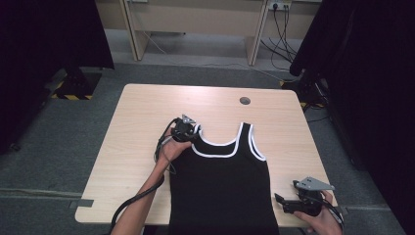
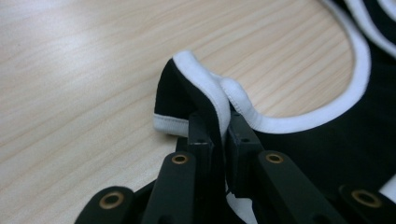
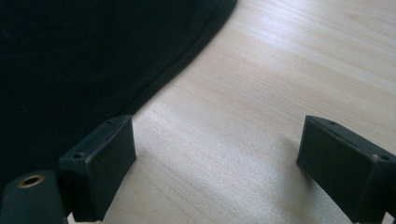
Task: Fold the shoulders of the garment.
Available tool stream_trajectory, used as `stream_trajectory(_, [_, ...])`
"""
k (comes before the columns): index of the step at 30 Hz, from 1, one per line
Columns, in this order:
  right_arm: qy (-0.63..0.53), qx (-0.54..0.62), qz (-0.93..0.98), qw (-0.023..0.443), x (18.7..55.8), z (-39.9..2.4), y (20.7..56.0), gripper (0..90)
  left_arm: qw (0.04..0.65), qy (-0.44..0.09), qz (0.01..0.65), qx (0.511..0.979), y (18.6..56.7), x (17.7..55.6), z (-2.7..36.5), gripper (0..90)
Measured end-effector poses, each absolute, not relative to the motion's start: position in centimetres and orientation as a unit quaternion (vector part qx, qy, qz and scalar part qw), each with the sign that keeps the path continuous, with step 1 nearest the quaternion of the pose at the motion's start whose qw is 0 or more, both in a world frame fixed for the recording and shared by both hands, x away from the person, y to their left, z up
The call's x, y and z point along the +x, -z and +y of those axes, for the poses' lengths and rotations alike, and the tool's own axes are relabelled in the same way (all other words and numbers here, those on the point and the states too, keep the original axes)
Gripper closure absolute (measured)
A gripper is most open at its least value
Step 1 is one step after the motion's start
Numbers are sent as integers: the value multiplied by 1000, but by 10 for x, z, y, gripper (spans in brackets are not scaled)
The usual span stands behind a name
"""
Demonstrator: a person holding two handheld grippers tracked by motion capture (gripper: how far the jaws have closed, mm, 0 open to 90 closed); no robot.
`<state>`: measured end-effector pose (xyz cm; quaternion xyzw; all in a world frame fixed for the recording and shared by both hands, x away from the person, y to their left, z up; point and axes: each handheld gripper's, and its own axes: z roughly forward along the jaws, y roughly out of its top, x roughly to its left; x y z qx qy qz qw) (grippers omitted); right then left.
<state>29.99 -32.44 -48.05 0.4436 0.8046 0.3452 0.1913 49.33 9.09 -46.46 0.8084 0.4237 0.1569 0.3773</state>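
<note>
- Black tank top (image 1: 222,188) with white trim lies flat on the light wood tabletop (image 1: 142,127), neck end away from the person, hem hanging over the near edge.
- Left claw (image 1: 188,128) sits at the top's left shoulder strap (image 2: 205,91), jaws pinched tight on the strap; the white-edged fabric bunches up and stands between the pads in the left gripper view.
- A hand (image 1: 172,149) holds this claw from behind, cable trailing off the near edge.
- Right claw (image 1: 284,203) is at the near right corner of the tabletop, just beside the top's side seam (image 3: 173,70), not touching it.
- Its jaws stand wide apart with bare wood between them; left pad (image 3: 105,163) close to the black fabric edge.
</note>
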Motion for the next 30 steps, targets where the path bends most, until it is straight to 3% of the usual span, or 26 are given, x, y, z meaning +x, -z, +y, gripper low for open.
stream_trajectory(12, [-346, 444, 804, 191, 300, -324, 481, 117, 410, -181, 378, 810, 438, 426, 88, 754])
stream_trajectory(14, [-346, 444, 804, 191, 300, -324, 481, 116, 414, -176, 374, 811, 439, 411, 89, 690])
stream_trajectory(19, [-346, 443, 804, 191, 300, -325, 481, 117, 411, -163, 365, 819, 438, 387, 91, 435])
stream_trajectory(24, [-346, 444, 804, 192, 300, -324, 481, 116, 423, -174, 373, 808, 425, 395, 95, 376])
stream_trajectory(30, [-345, 445, 804, 191, 300, -324, 481, 117, 408, -157, 386, 812, 430, 431, 81, 361])
